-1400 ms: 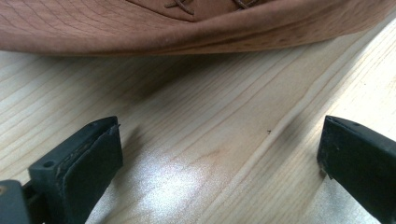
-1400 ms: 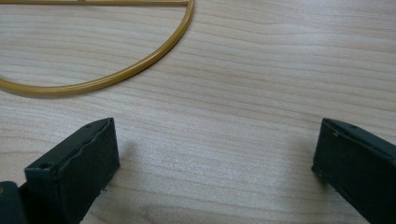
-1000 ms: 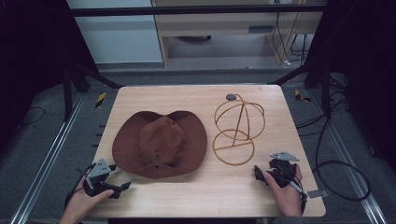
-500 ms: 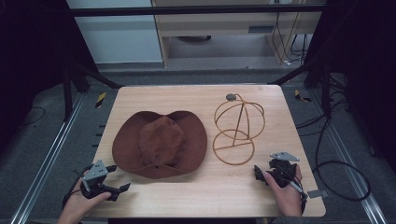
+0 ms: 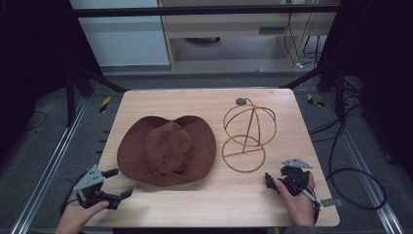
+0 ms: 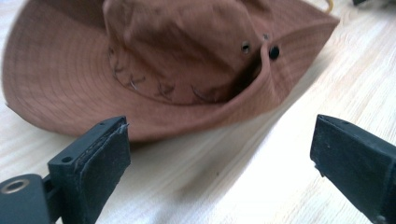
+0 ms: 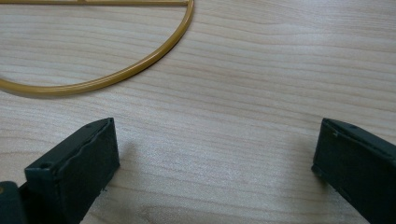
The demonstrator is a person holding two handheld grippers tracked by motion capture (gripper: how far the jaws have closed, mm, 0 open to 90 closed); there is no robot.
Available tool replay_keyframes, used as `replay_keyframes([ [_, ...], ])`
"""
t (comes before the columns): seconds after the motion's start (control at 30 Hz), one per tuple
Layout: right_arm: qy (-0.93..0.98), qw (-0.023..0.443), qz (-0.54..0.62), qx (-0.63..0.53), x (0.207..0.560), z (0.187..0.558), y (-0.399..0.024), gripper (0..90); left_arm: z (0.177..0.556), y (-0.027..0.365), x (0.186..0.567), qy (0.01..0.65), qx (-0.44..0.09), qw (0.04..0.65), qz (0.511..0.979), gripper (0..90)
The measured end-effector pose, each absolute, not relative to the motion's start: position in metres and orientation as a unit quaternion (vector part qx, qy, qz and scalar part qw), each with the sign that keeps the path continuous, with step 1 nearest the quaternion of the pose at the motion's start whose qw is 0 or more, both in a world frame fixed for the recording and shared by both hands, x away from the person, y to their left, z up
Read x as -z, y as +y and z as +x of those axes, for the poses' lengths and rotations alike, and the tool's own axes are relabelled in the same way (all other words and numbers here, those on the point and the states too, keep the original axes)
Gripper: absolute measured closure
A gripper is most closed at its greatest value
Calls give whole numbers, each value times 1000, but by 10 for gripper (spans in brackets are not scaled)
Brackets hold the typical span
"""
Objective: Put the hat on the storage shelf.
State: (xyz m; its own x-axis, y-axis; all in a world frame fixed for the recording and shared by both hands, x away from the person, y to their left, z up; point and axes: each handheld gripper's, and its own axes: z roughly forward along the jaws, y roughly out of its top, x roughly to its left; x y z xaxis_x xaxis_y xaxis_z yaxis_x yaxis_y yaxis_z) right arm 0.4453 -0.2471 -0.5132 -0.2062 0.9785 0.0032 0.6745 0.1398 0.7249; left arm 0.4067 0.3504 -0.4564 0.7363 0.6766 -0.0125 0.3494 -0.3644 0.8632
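Observation:
A brown wide-brimmed hat (image 5: 168, 148) lies crown up on the wooden table (image 5: 204, 102), left of centre. To its right stands a gold wire hat stand (image 5: 246, 131) with a round base ring. My left gripper (image 5: 120, 183) is open at the table's front left corner, a short way from the hat's brim. In the left gripper view the hat (image 6: 177, 60) lies just beyond the open left gripper (image 6: 219, 140), which holds nothing. My right gripper (image 5: 277, 176) rests open near the front right. The right gripper (image 7: 217, 140) is empty, with the stand's base ring (image 7: 116, 77) just ahead of it.
Bare wood runs along the table's front edge (image 5: 214, 214) between the two hands. Black cables (image 5: 350, 170) trail on the floor to the right. Metal frame rails (image 5: 48, 165) flank the table, and a cabinet (image 5: 234, 29) stands behind it.
My left gripper has drifted slightly to the left at the table's front corner. The right gripper, the hat and the stand have not moved.

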Motion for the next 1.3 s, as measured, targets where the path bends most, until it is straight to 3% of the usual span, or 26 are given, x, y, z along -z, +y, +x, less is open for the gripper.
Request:
replay_keyframes([
  [0.4,713,247,580,-307,513,445,-247,4,427,331,430,303,-173,426,835,40],
  [0.97,713,246,580,-308,513,445,-247,4,504,274,384,294,-143,372,869,49],
  [1.3,714,247,578,-307,513,445,-247,4,543,248,363,290,-151,344,880,53],
])
